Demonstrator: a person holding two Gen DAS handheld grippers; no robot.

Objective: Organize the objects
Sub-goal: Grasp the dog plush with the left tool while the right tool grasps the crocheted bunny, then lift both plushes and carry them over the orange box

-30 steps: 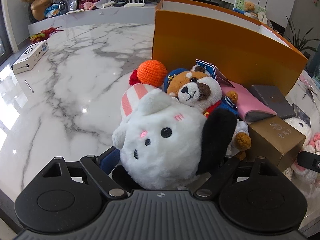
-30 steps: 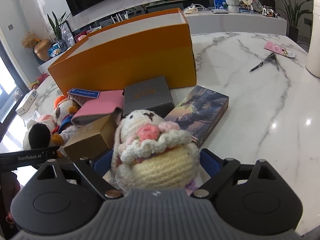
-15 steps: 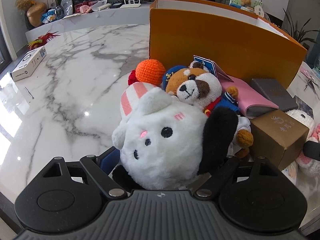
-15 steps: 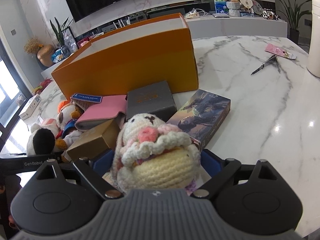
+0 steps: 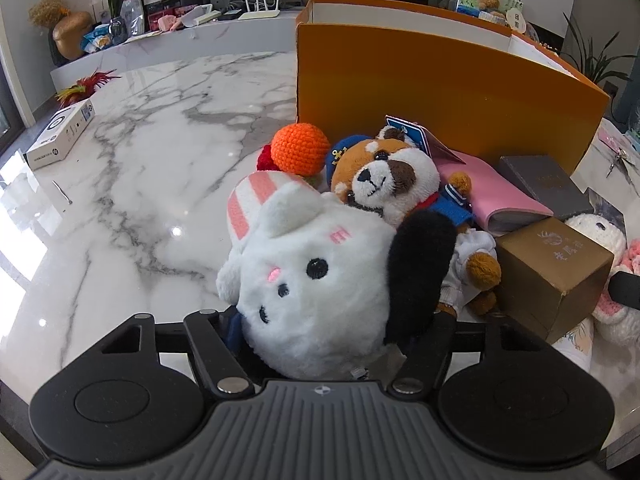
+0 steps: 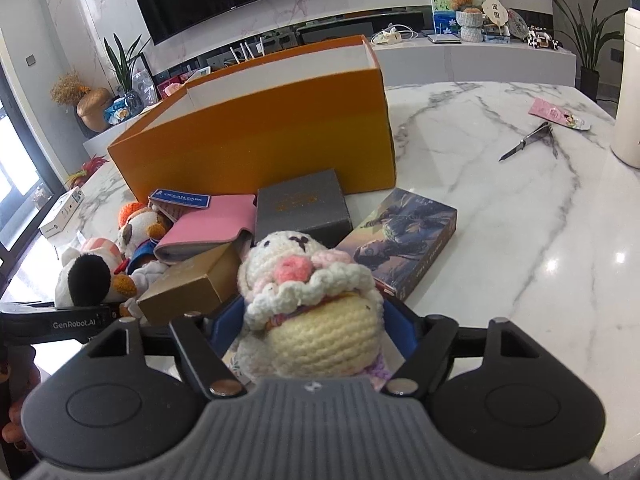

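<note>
My left gripper [image 5: 328,320] is shut on a white plush dog with a black ear [image 5: 320,280], held above the marble table. My right gripper [image 6: 308,320] is shut on a crocheted cream bunny with a pink flower [image 6: 312,312]. An open orange box [image 5: 440,88] stands behind the pile; it also shows in the right wrist view [image 6: 260,136]. In front of it lie a brown-and-white plush dog [image 5: 384,180], an orange crochet ball [image 5: 300,148], a pink wallet [image 6: 208,228], a grey box [image 6: 300,208], a gold box [image 6: 188,284] and a picture box [image 6: 400,240].
A white carton [image 5: 60,136] lies at the table's far left. Scissors [image 6: 528,140], a pink packet [image 6: 556,114] and a white canister [image 6: 628,92] sit at the far right. Bare marble [image 5: 140,200] lies left of the pile.
Both grippers have risen a little with their toys; the orange box's inside shows more in both views. Both grips are unchanged.
</note>
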